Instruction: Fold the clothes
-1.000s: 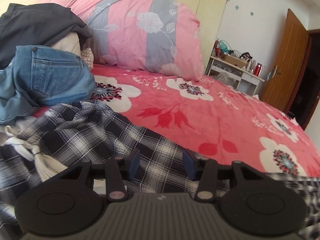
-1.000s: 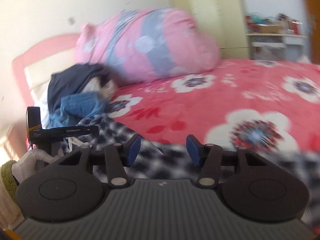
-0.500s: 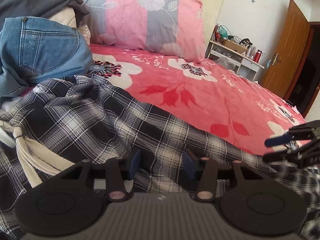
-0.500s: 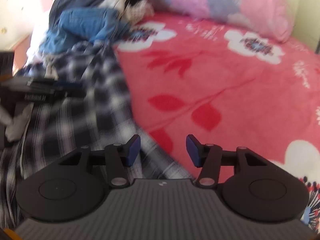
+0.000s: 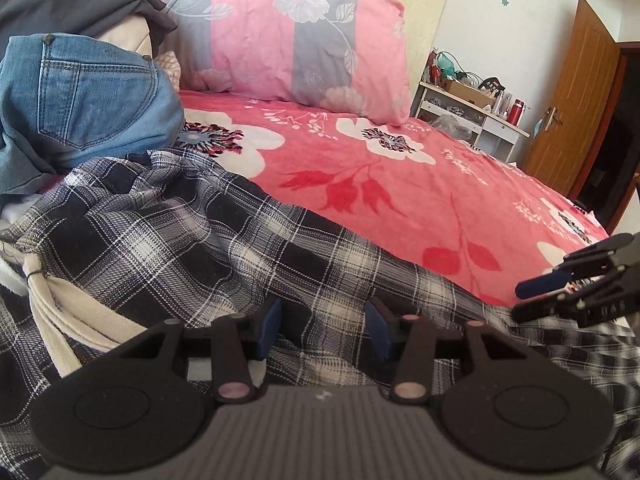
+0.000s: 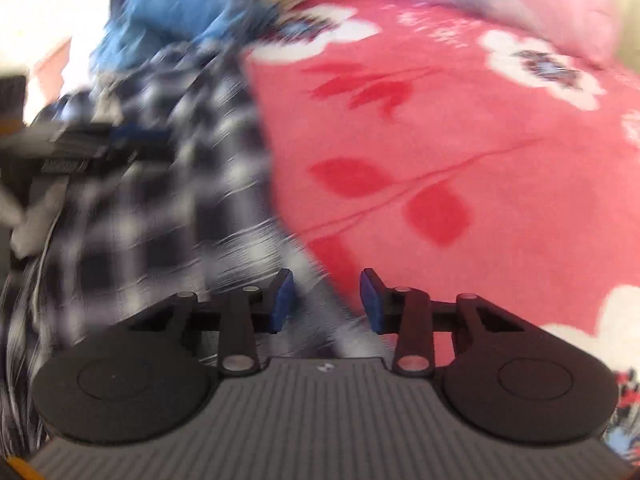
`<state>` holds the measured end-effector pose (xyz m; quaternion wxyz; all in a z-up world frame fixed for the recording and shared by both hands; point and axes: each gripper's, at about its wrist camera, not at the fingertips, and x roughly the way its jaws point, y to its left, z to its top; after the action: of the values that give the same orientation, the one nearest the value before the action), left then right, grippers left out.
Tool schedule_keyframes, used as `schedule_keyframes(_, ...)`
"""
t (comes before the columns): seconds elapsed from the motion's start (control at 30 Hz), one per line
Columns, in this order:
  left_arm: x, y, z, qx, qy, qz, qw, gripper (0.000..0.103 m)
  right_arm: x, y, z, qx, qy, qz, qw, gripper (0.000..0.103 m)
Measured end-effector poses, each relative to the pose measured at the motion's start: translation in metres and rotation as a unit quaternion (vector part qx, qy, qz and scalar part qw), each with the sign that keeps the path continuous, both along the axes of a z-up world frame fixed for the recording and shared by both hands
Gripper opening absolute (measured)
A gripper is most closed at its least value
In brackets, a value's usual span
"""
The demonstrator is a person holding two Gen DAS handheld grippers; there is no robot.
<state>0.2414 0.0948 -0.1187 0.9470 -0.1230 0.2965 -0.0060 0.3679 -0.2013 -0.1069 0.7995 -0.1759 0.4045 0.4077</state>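
- We see bright daylight in both views, soft shadows only.
- Left wrist view sharp; plaid garment weave crisp, fisheye bends the door at the right edge, corners vignetted dark.
- Right wrist view heavily motion-blurred; plaid smeared, jeans streaked.
- Upper-left of the right view blown out white.
- Right gripper body stays sharp against the smear.

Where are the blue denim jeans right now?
In the left wrist view, the blue denim jeans sit bunched at the far left of the bed, just behind the black-and-white plaid garment and left of the pink floral pillow.
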Motion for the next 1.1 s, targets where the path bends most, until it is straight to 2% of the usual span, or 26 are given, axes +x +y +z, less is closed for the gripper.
schedule_keyframes(0.1,0.000,0.000,0.000,-0.002,0.000,0.001,1.0000,0.048,-0.001,0.001,-0.008,-0.002,0.018,0.002,1.000,0.036)
schedule_keyframes(0.17,0.002,0.002,-0.001,-0.007,0.000,0.002,1.0000,0.048,-0.013,0.010,-0.011,-0.013,0.009,0.027,1.000,0.034)
schedule_keyframes(0.2,0.002,0.002,-0.001,-0.008,0.000,0.004,1.0000,0.048,-0.018,0.013,-0.011,-0.019,-0.002,0.035,0.999,0.023)
schedule_keyframes(0.23,0.002,0.002,-0.001,-0.009,0.000,0.005,1.0000,0.048,-0.023,0.017,-0.011,-0.025,-0.012,0.042,0.999,0.017)
schedule_keyframes(0.27,0.002,0.002,-0.001,-0.008,0.000,0.006,0.9999,0.048,-0.028,0.020,-0.009,-0.033,-0.024,0.047,0.998,0.004)
schedule_keyframes(0.3,0.002,0.002,-0.001,-0.006,0.000,0.008,1.0000,0.048,-0.032,0.020,-0.005,-0.037,-0.041,0.043,0.998,0.002)
schedule_keyframes(0.37,0.002,0.001,0.000,-0.001,-0.001,0.012,0.9999,0.048,-0.039,0.016,0.009,-0.033,-0.090,0.027,0.995,0.002)
schedule_keyframes(0.47,0.002,-0.001,0.000,0.007,0.001,0.014,0.9999,0.047,-0.038,0.005,0.020,-0.036,-0.160,-0.026,0.986,0.002)
schedule_keyframes(0.7,0.003,-0.002,-0.001,0.013,0.004,0.014,0.9998,0.048,-0.011,0.006,-0.028,-0.076,-0.169,-0.094,0.978,0.004)
schedule_keyframes(0.77,0.003,-0.002,-0.001,0.013,0.004,0.014,0.9998,0.048,-0.006,-0.001,-0.022,-0.051,-0.158,-0.121,0.979,0.007)
schedule_keyframes(0.8,0.003,-0.002,-0.001,0.013,0.004,0.015,0.9998,0.048,-0.004,-0.005,-0.019,-0.039,-0.152,-0.135,0.978,0.023)
schedule_keyframes(0.87,0.003,-0.002,-0.001,0.013,0.004,0.016,0.9998,0.048,0.001,-0.020,-0.006,-0.004,-0.139,-0.178,0.974,0.032)
schedule_keyframes(1.0,0.001,0.000,0.000,0.010,0.000,0.026,0.9996,0.048,0.015,-0.056,0.025,0.115,-0.093,-0.270,0.952,0.033)
schedule_keyframes(1.03,0.000,0.002,0.001,0.007,-0.002,0.032,0.9995,0.048,0.019,-0.058,0.031,0.142,-0.080,-0.274,0.948,0.033)
schedule_keyframes(1.1,-0.003,0.006,0.003,0.001,-0.007,0.042,0.9991,0.049,0.028,-0.037,0.034,0.170,-0.057,-0.236,0.955,0.033)
